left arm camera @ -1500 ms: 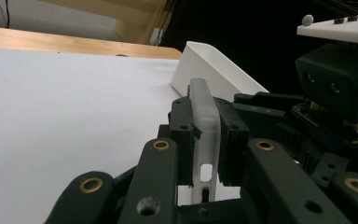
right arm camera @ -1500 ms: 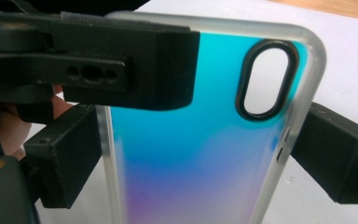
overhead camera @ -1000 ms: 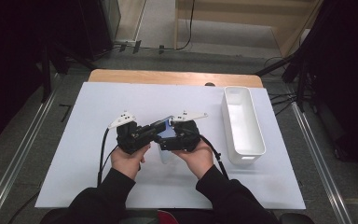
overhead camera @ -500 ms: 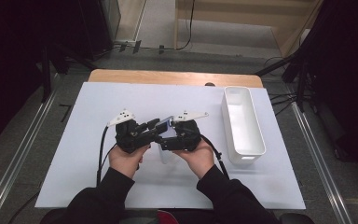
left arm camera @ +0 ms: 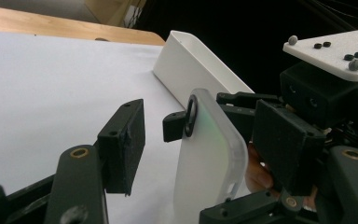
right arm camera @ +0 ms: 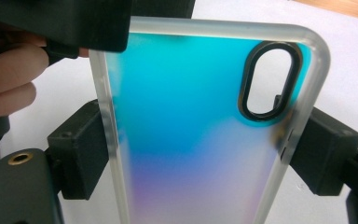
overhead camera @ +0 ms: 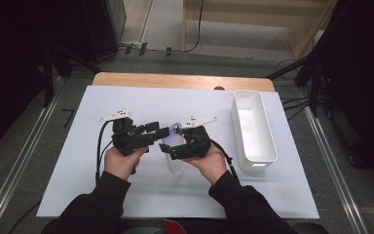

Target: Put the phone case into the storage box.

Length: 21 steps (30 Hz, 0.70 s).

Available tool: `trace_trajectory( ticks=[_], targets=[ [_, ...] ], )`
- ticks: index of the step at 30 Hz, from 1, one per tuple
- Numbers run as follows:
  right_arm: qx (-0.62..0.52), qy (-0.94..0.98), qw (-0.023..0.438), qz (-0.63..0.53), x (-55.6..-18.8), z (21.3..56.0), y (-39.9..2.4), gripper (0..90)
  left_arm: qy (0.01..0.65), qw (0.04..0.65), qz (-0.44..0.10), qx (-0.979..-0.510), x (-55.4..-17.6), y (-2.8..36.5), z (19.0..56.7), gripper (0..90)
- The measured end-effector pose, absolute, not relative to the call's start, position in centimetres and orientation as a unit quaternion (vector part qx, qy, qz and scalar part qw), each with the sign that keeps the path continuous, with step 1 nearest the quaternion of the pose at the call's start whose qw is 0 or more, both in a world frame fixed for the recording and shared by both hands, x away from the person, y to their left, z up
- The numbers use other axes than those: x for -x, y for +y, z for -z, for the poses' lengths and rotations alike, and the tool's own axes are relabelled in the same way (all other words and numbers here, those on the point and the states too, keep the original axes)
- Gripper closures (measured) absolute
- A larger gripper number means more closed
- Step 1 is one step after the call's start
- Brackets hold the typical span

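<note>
My right tongs [right arm camera: 200, 154] are clenched on a phone case [right arm camera: 191, 140], one pad on each long edge, as the right gripper view shows. The case is translucent, frosted at the rim, with a blue-to-violet sheen and a black-ringed oval camera cutout [right arm camera: 268, 84] near its upper corner. In the high view the phone case [overhead camera: 171, 144] is held above the white table [overhead camera: 126, 102], near its middle, between my two hands.

My left tongs [left arm camera: 200, 140] are released: the jaws have just been opening, and in the left gripper view the phone case [left arm camera: 209, 158] stands upright between them with a clear gap to the near pad; contact at the far pad cannot be determined. In the high view the left tongs [overhead camera: 158, 134] point at the case from the left.

A white rectangular bin [overhead camera: 253, 129] sits on the table well to the right of my right hand [overhead camera: 209, 161].
</note>
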State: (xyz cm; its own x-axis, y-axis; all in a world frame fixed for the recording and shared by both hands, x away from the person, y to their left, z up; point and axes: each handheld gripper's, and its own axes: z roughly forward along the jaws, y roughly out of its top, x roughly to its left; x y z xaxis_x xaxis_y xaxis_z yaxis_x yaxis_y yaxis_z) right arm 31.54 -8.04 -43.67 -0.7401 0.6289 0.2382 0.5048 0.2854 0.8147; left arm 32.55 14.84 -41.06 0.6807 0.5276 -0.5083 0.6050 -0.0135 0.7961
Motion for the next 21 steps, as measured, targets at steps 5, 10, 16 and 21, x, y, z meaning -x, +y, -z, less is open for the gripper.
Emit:
trace_trajectory(
  ticks=[5,10,16,21],
  targets=[
    [-0.339,0.806,0.061,-0.481,-31.6,43.6,-8.4,14.7,0.392,0.568,0.041,-0.723,-32.8,15.3,40.7,32.2],
    [-0.328,0.814,0.054,-0.476,-31.8,43.4,-8.9,14.7,0.390,0.567,0.048,-0.724,-33.0,15.8,40.5,32.2],
    [-0.324,0.818,0.047,-0.473,-31.8,43.3,-9.4,14.7,0.398,0.560,0.065,-0.724,-33.4,16.7,40.6,32.3],
    [-0.317,0.821,0.041,-0.473,-31.8,43.0,-9.7,14.7,0.392,0.547,0.059,-0.737,-33.5,17.0,40.7,32.3]
  ],
)
